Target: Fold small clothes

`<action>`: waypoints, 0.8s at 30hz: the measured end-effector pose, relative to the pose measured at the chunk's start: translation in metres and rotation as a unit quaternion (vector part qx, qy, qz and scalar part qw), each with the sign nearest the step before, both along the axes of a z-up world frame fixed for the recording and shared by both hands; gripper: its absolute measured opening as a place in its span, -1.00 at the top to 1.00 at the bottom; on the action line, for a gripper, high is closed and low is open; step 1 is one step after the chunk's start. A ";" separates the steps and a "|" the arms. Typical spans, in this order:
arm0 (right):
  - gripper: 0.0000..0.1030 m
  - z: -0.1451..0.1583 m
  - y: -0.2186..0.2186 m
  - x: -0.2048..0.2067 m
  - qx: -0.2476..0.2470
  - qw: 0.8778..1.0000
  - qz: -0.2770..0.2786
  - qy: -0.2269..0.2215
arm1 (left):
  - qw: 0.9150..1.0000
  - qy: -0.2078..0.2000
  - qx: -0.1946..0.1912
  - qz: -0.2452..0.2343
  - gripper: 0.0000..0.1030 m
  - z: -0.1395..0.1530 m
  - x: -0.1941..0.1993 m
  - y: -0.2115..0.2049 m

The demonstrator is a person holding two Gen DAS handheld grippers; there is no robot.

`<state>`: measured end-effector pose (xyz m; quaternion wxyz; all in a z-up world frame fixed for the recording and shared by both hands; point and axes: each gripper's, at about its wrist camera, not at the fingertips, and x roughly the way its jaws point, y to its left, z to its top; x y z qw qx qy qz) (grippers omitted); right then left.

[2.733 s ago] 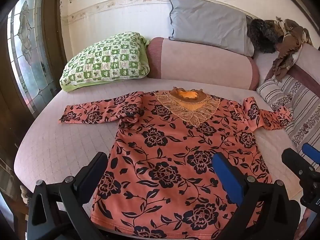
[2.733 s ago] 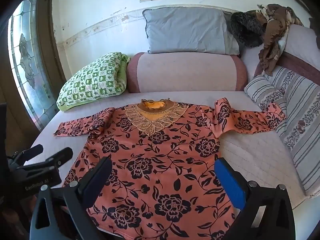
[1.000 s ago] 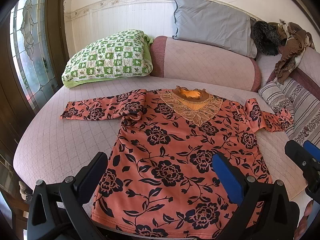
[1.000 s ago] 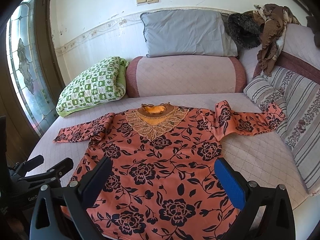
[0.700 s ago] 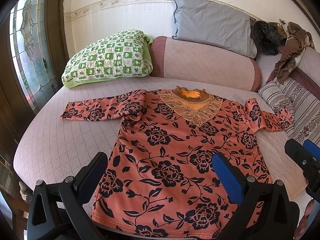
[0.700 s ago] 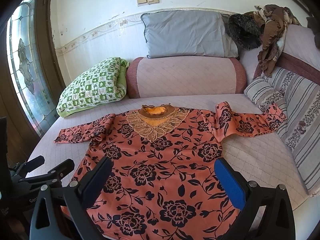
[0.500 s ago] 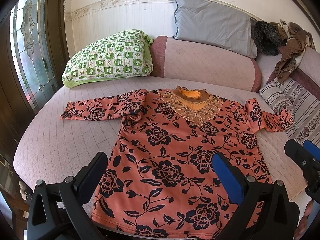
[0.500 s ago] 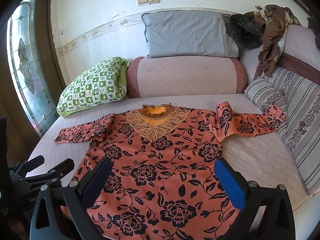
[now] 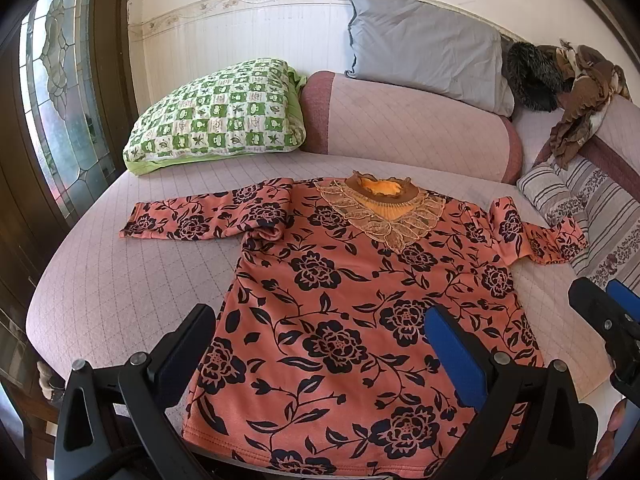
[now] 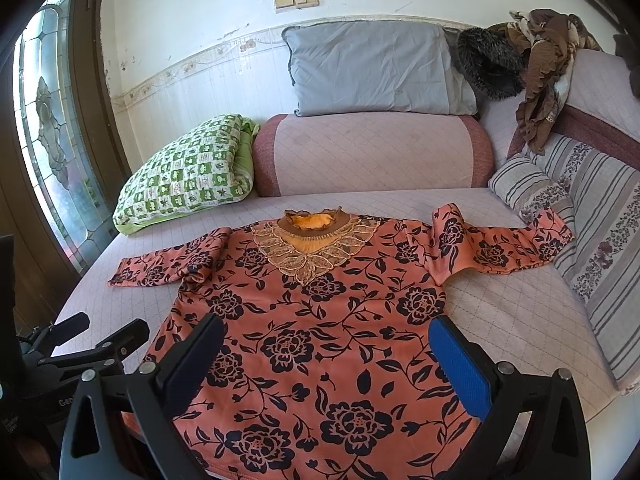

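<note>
One blouse (image 9: 360,300), collar away, lengthwise.

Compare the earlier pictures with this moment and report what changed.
Only the viewpoint shifted: both wrist views tilted up slightly early on, so the shirt sits a little lower in frame. Nothing was gripped or released. The left gripper and right gripper remain open above the hem, not touching it. The shirt lies flat on the sofa seat, both sleeves spread out, unchanged; the cushions are unmoved.
</note>
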<state>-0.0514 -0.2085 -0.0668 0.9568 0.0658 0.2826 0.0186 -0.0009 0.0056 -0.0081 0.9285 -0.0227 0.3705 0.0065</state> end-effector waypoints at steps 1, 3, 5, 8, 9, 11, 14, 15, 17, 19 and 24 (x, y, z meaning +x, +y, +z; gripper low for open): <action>-1.00 0.000 0.000 0.000 0.000 1.000 0.000 0.000 | 1.000 0.000 0.001 0.000 -1.00 0.000 0.000 -0.001; -1.00 0.000 0.000 0.000 -0.001 1.000 0.000 0.000 | 1.000 0.000 -0.001 0.000 -1.00 0.000 0.000 -0.001; -1.00 0.001 0.000 0.000 -0.001 1.000 0.000 -0.001 | 1.000 -0.001 -0.001 0.000 -1.00 0.001 -0.001 0.000; -1.00 0.001 0.000 0.001 -0.001 1.000 0.000 -0.002 | 1.000 -0.002 -0.002 0.000 -1.00 0.002 -0.001 0.001; -1.00 0.001 -0.001 0.000 -0.002 1.000 -0.001 -0.002 | 1.000 -0.002 -0.002 0.001 -1.00 0.002 -0.001 0.001; -1.00 0.001 -0.001 0.000 -0.001 1.000 0.000 -0.002 | 1.000 -0.001 -0.003 0.001 -1.00 0.004 -0.002 0.002; -1.00 0.002 0.000 0.000 -0.002 1.000 -0.001 -0.004 | 1.000 -0.002 -0.003 0.001 -1.00 0.005 -0.002 0.002; -1.00 0.003 -0.001 -0.001 -0.002 1.000 -0.001 -0.005 | 1.000 -0.002 -0.003 0.001 -1.00 0.005 -0.002 0.003; -1.00 0.003 -0.001 -0.001 -0.003 1.000 -0.002 -0.006 | 1.000 -0.002 -0.003 0.000 -1.00 0.006 -0.002 0.004; -1.00 0.004 0.000 -0.001 -0.003 1.000 -0.002 -0.007 | 1.000 -0.002 -0.003 0.001 -1.00 0.006 -0.002 0.004; -1.00 0.004 0.000 -0.001 -0.002 1.000 -0.001 -0.006 | 1.000 0.000 -0.005 0.000 -1.00 0.006 -0.001 0.005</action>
